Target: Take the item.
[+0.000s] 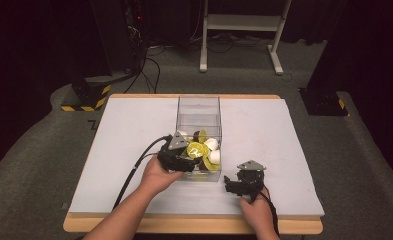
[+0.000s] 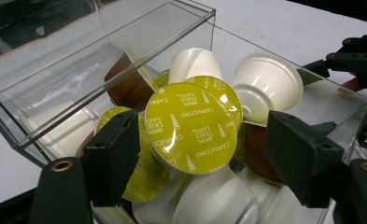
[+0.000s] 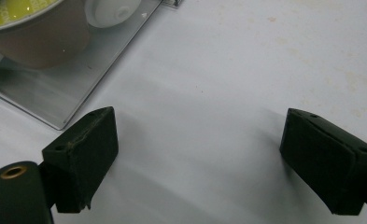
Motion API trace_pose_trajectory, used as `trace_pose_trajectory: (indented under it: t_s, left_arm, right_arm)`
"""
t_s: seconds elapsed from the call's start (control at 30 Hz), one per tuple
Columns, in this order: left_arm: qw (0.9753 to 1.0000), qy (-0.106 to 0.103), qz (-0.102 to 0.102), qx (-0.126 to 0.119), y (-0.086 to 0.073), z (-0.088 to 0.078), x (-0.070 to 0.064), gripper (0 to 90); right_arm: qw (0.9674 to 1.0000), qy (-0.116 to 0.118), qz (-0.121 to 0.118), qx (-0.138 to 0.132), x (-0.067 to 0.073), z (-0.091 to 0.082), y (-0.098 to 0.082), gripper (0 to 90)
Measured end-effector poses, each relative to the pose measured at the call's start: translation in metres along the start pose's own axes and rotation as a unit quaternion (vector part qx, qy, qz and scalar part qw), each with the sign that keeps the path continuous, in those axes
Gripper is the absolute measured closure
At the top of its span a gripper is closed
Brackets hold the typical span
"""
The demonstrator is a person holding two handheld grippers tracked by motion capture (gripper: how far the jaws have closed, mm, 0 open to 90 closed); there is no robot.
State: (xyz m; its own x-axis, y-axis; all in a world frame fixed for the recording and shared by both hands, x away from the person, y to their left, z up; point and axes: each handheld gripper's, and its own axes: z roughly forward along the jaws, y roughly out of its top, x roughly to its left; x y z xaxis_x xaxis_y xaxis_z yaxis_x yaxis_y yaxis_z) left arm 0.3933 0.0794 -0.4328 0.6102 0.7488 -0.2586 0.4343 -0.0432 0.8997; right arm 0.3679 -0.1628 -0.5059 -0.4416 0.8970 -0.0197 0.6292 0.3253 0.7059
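My left gripper (image 2: 190, 154) hung over the clear box (image 2: 45, 107), fingers (image 2: 113, 158) spread wide around the green-lidded capsule (image 2: 190, 122) topping the heap. I judged a skewed squeeze could pop it off the slippery pile. The right gripper (image 3: 195, 158) idled wide apart above the table (image 3: 246, 60), beside the box.
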Motion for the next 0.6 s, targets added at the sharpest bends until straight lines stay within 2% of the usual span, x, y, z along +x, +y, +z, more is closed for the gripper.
trace_pose_trajectory:
  t_s: [0.17,0.23,0.3,0.47,0.57,0.6]
  left_arm:
    - [1.0,0.004,-0.006,-0.004,-0.0003,0.0012,-0.0014,27.4]
    - [1.0,0.006,-0.001,0.001,0.0002,0.0012,-0.0008,27.3]
    - [0.9999,0.006,-0.008,-0.003,0.0005,0.0022,-0.0019,26.3]
    - [0.9999,0.008,0.007,0.003,0.0012,0.0036,-0.0032,25.9]
    - [0.9999,0.012,0.007,0.007,0.0023,0.0055,-0.004,27.8]
    - [0.9998,0.012,0.015,0.01,0.0029,0.0055,-0.0029,28.0]
  right_arm:
    - [1.0,0.0,0.0,0.0,-0.0001,0.0,0.0,11.3]
    - [1.0,0.0,0.0,0.0,-0.0001,0.0,0.0,11.3]
    - [1.0,0.0,0.0,0.0,0.0,0.0,0.0,11.3]
    - [1.0,0.0,0.0,0.0,-0.0001,0.0,0.0,11.3]
    - [1.0,0.0,0.0,0.0,0.0,0.0,0.0,11.3]
    - [1.0,0.0,0.0,0.0,-0.0001,0.0,0.0,11.3]
